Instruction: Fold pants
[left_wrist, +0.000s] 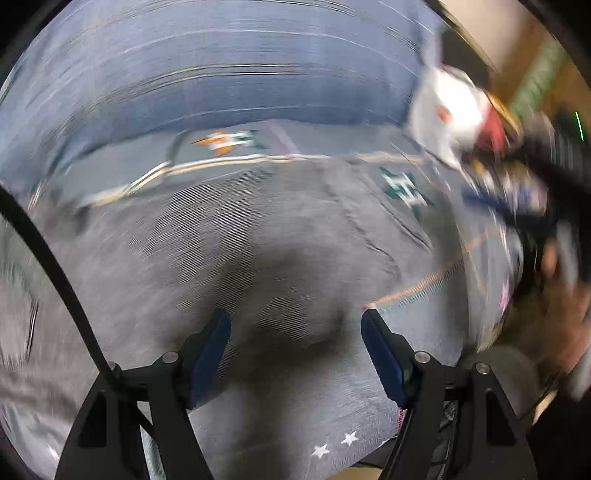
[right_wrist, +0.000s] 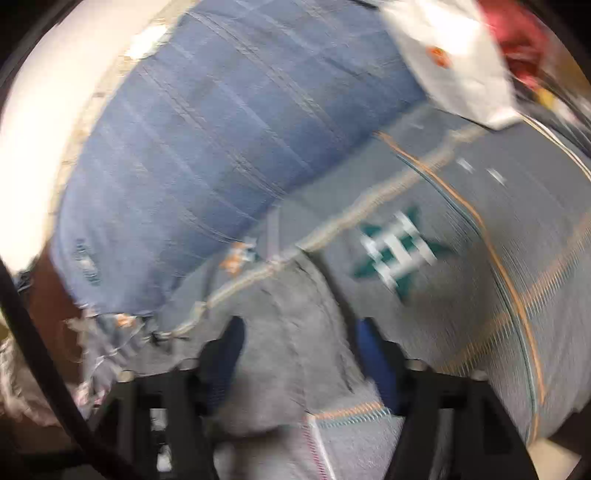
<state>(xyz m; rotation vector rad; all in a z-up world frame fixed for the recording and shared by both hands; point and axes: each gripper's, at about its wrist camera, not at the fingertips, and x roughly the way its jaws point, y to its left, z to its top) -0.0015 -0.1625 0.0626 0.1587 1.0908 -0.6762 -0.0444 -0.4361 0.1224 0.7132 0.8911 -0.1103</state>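
- Soft covers lay under everything: a blue blanket (right_wrist: 207, 147) at the back and a grey patchwork quilt (right_wrist: 461, 295) with green star shapes sewn on it.
- Both pictures were smeared, so small things were hard to make out.
- On top of the quilt lay the grey pants (left_wrist: 280, 236), spread close in front of both claws.
- The left gripper (left_wrist: 295, 354) hung over the pants with its two blue pads wide apart. Nothing was between them but the cloth lying below, and it was not pinched.
- The right gripper (right_wrist: 299, 354) also had its pads apart. A raised hump of the grey pants (right_wrist: 291, 332) sat between them, but the pads did not look pressed on it. I would call that claw let go, though the blur made it hard to be sure.
- A white thing (right_wrist: 450, 55) with a small orange mark sat at the far corner, with something red beside it. I could not tell what they were.
- A hand (left_wrist: 557, 288) showed at the right edge of the left view.
- I think the fold was still only partly done.
- What could go wrong: the pants and the quilt were nearly the same grey and lay flat together, so a claw could grab the quilt too and drag it along.
- A claw could also pinch only the top layer, and then the fold would come out crooked.
- Moving fast could make the loose cloth slide and open up again.
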